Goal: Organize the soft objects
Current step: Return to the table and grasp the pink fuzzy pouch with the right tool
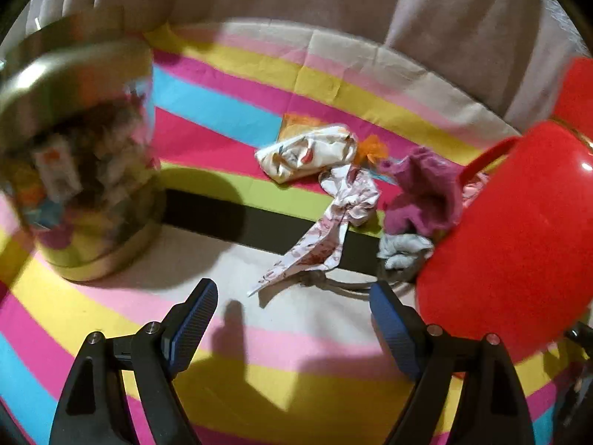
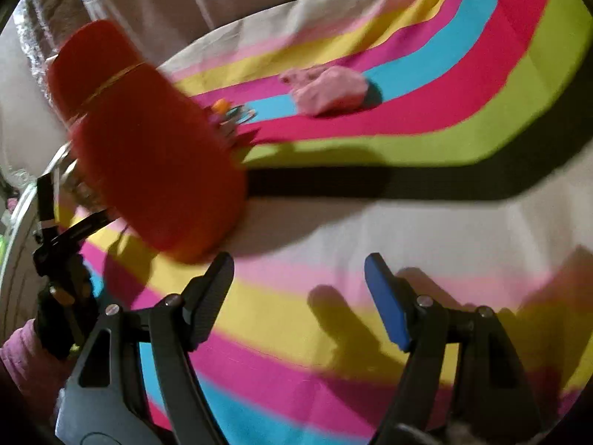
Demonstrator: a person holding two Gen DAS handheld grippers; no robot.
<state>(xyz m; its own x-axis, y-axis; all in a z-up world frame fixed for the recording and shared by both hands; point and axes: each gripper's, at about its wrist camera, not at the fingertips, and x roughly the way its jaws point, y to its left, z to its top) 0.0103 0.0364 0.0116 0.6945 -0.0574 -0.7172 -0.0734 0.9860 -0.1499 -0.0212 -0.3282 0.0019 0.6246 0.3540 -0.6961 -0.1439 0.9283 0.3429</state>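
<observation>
Both my left fingers (image 1: 292, 309) and right fingers (image 2: 298, 289) stand apart and empty, with the cloths (image 1: 335, 200) ahead still strewn beside the red tub (image 1: 511, 230), nothing visibly sorted yet.

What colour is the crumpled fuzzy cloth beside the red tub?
Magenta-purple crumpled fuzzy cloth; left wrist view shows it best.

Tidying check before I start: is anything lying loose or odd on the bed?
Yes. Small cloths lie crumpled and scattered on the striped sheet beside the red bucket, none folded; a pink one sits apart.
</observation>
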